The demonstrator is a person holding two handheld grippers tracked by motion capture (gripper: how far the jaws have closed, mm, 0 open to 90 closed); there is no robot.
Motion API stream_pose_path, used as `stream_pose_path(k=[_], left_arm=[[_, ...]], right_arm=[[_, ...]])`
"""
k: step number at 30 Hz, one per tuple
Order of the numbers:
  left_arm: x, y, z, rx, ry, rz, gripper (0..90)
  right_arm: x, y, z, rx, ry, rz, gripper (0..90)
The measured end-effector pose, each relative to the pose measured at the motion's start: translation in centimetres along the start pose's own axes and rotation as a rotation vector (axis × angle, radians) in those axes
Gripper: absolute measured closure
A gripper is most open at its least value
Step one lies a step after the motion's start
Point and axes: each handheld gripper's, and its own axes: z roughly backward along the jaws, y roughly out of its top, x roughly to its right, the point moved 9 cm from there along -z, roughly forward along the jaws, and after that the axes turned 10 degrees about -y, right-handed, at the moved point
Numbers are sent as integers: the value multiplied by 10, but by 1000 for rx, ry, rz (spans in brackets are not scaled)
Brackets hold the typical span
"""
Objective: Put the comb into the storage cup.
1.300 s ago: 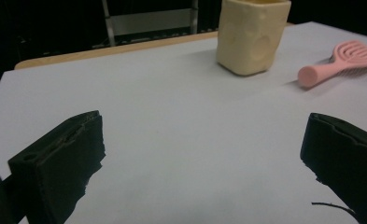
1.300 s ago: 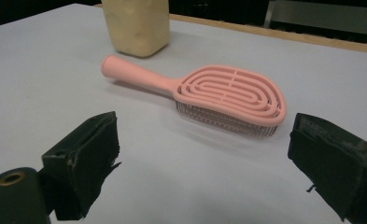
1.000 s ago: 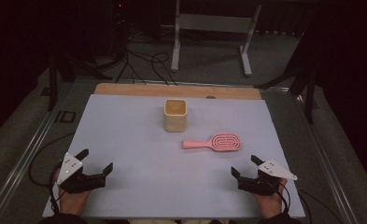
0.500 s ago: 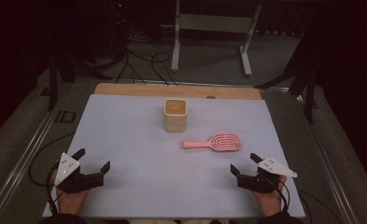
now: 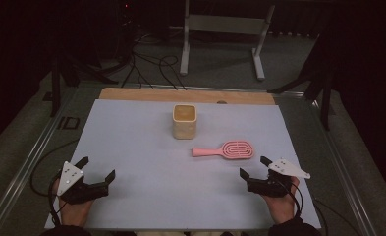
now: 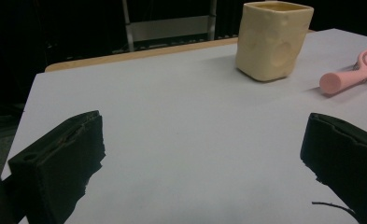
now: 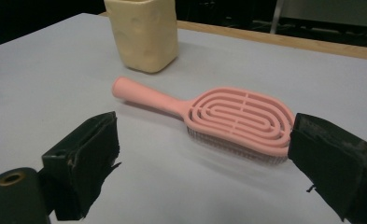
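Note:
A pink hairbrush lies flat on the pale table sheet, handle pointing left, bristles down. Behind it stands a cream square cup, upright. My right gripper rests open near the front right edge, just short of the brush head. In the right gripper view the hairbrush lies close ahead between the spread jaws, with the cup beyond. My left gripper sits open at the front left with nothing between its jaws. In the left gripper view the cup and the brush handle stand far off to the right.
A wooden strip runs along the table's far edge. Beyond it a metal stand and cables lie on the dark floor. Metal rails flank the table's sides.
Both grippers have shifted only slightly at the front edge; the left one has edged a little left. The brush and the cup have stayed put.

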Motion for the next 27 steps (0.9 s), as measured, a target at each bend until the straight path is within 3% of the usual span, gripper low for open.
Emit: stream_pose_path(k=[14, 27], left_arm=[[1, -1, -1, -1, -3, -6, 4], [1, -1, -1, -2, 5, -6, 4]], right_arm=[[-13, 19, -18, -37, 25, 24, 86], [-21, 36, -36, -89, 28, 8, 88]])
